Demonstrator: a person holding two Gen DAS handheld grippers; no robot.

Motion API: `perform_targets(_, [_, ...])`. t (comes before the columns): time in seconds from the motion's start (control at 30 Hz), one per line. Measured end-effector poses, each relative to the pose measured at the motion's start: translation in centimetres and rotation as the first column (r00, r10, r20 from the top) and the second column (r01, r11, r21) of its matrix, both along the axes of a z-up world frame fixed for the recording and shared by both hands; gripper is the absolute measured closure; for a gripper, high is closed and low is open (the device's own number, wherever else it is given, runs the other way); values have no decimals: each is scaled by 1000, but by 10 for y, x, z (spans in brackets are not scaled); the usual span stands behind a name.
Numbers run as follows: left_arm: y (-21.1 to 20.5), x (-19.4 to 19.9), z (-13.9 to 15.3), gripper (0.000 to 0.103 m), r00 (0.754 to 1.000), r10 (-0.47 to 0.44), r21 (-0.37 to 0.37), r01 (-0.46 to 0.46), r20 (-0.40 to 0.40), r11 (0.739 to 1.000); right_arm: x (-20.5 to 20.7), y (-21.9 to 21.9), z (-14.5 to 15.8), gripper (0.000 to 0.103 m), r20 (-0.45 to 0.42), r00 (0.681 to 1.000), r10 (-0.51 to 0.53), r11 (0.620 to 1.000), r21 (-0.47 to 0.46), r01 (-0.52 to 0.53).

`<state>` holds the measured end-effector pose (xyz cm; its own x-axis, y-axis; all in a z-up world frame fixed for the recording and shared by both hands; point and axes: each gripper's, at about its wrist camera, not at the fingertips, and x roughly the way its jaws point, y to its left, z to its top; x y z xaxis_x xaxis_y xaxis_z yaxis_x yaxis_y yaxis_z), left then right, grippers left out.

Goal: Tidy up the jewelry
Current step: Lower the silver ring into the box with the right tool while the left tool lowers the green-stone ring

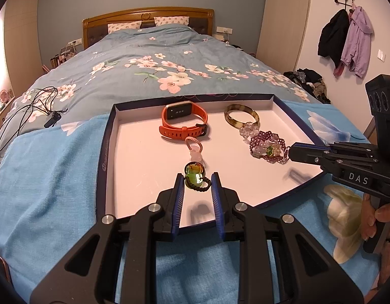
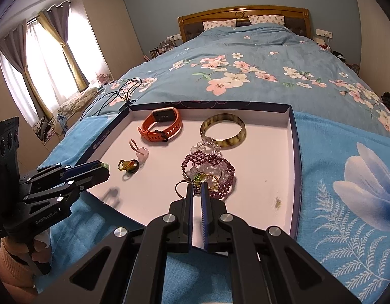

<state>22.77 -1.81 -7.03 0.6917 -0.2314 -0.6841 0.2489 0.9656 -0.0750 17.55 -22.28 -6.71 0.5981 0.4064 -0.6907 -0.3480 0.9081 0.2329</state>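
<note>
L gripper point(image 1: 195, 181) grips green glass pendant point(image 1: 194, 174) w/ black cord; R gripper point(image 2: 197, 190) clamped on beaded bracelet's point(image 2: 207, 174) charm (both inside tray point(image 1: 106, 147)).

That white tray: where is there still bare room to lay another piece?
The tray is bare at its right side, beyond the purple beaded bracelet, and at its near left corner. It is crowded between the orange watch and bangle.
</note>
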Motion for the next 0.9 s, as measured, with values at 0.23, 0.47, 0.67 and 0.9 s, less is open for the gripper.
perform_targets(0.23, [2,4,-4,81,1000,12,4,-12,-12,1000,4,3,-3,99,-10,1000,-4,1000,-14,4])
perform_targets(0.47, [3,6,-6,81,1000,17,7,-17,-17,1000,7,5,-6,99,-19,1000,-8,1000,-27,8])
perform_targets(0.67, [3,7,-7,81,1000,20,9,-20,-19,1000,9,8,-9,98,-25,1000,-10,999,-43,9])
perform_targets(0.9, [5,8,-8,81,999,29,10,-28,-23,1000,10,11,-11,96,-22,1000,-20,998,-63,18])
